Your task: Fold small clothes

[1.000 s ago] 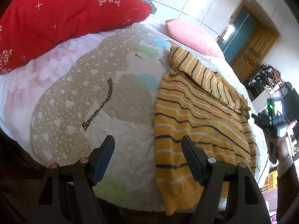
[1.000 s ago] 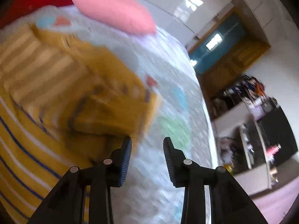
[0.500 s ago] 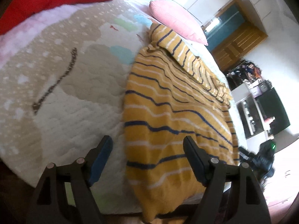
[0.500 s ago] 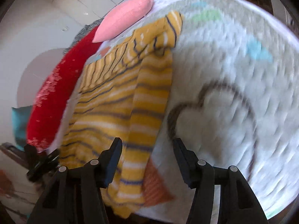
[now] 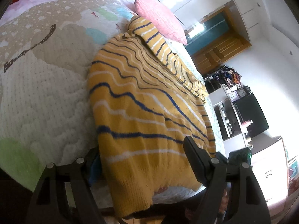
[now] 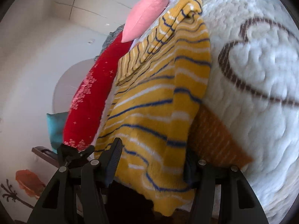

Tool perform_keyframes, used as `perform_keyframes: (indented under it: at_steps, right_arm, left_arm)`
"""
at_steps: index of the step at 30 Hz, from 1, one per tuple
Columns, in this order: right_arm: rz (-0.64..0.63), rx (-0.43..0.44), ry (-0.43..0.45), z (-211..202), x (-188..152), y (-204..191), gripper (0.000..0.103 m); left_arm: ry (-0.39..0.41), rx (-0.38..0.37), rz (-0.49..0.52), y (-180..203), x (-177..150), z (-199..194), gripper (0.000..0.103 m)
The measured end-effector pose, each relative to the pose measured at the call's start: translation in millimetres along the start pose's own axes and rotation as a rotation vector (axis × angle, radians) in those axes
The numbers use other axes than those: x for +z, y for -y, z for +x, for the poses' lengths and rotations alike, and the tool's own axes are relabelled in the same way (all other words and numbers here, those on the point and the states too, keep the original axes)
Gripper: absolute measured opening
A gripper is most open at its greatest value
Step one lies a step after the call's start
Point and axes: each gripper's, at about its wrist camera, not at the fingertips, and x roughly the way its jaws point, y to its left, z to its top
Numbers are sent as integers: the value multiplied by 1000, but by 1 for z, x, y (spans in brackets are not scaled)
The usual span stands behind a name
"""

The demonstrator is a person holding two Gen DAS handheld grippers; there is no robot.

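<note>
A yellow knit sweater (image 5: 142,97) with navy and white stripes lies flat on the bed, its hem hanging over the near edge. It also shows in the right wrist view (image 6: 158,97). My left gripper (image 5: 143,160) is open, with the hem's left corner between its wide-spread fingers. My right gripper (image 6: 153,160) is open, with the hem's other corner between its fingers. The right gripper's black body (image 5: 241,156) shows low right in the left wrist view; the left gripper's body (image 6: 72,155) shows low left in the right wrist view.
A quilted bedspread (image 5: 43,85) with a cartoon pattern covers the bed. A pink pillow (image 5: 160,20) and a red pillow (image 6: 93,97) lie at the head. A wooden door (image 5: 218,52) and cluttered shelves (image 5: 233,97) stand beyond the bed's far side.
Both grippers have swung down to the near edge of the bed. Each now straddles a corner of the sweater's hem. Both stay open.
</note>
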Motion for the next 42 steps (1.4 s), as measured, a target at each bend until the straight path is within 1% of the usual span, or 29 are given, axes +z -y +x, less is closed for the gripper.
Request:
perform_keyframes:
  at_steps: [2, 3, 4, 5, 6, 7, 8, 10, 11, 14, 15, 18, 20, 21, 23, 25, 28, 31, 32, 34, 35, 37, 38, 40, 42]
  right_arm:
    - [13, 7, 2, 1, -9, 1, 62]
    - [8, -6, 13, 3, -14, -1, 60]
    - [-10, -50, 20, 4, -16, -5, 50]
    - [-22, -91, 12, 6, -15, -9, 42]
    - [-26, -125, 1, 7, -13, -10, 23]
    - [-19, -139, -7, 6, -9, -10, 15]
    - [-10, -135, -5, 3, -7, -9, 14]
    - [-10, -134, 10, -6, -5, -10, 12]
    - [-10, -121, 15, -12, -6, -12, 12]
    - [-10, -77, 18, -34, -16, -15, 10]
    - [-9, -68, 18, -41, -19, -14, 10]
    - [-1, -29, 12, -67, -43, -14, 10]
    - [-9, -58, -10, -72, -56, -8, 10]
    - [-10, -76, -24, -71, -58, -4, 10]
    - [26, -67, -33, -68, -55, 5, 10]
    - [25, -26, -15, -70, -43, -1, 10]
    - [-14, 22, 3, -77, -24, -19, 10]
    - [-36, 52, 17, -75, 4, -38, 10]
    - [-41, 62, 25, -71, 22, -44, 10]
    - [-37, 70, 44, -62, 52, -53, 10]
    - [-40, 70, 51, -58, 63, -56, 10]
    - [-54, 49, 81, -43, 100, -63, 10]
    - [-47, 46, 87, -37, 114, -63, 10]
    - [-5, 50, 92, -17, 148, -55, 10]
    - [29, 27, 95, -1, 176, -42, 10]
  left_arm:
    - [3, 32, 16, 5, -1, 2, 77]
    - [-3, 55, 29, 8, -1, 2, 77]
    - [-15, 94, 46, 12, 0, 4, 62]
    - [-29, 128, 56, 14, 2, 5, 20]
    - [-52, 165, 59, 15, 6, 7, 8]
    - [-56, 164, 37, 14, 10, 4, 8]
    - [-40, 160, 23, 13, 12, -2, 8]
    - [4, 167, 30, 19, 11, -22, 8]
    - [17, 155, 32, 22, 8, -31, 8]
    - [44, 124, 50, 32, -7, -58, 7]
    - [48, 114, 61, 38, -18, -68, 7]
    - [44, 108, 100, 50, -47, -80, 8]
    - [10, 128, 107, 46, -62, -75, 8]
    - [-3, 134, 99, 44, -62, -70, 8]
    - [-23, 119, 51, 37, -56, -65, 8]
    - [0, 81, 29, 37, -43, -70, 8]
    - [29, 62, 41, 45, -23, -78, 8]
    - [36, 49, 35, 50, 10, -73, 8]
    - [36, 45, 26, 53, 27, -67, 8]
    - [41, 41, 32, 60, 60, -52, 8]
    - [47, 56, 40, 65, 76, -43, 8]
    - [51, 84, 47, 72, 114, -17, 8]
    - [45, 91, 39, 74, 134, 0, 8]
    - [31, 100, 14, 72, 161, 28, 8]
    - [13, 128, -7, 66, 188, 58, 8]
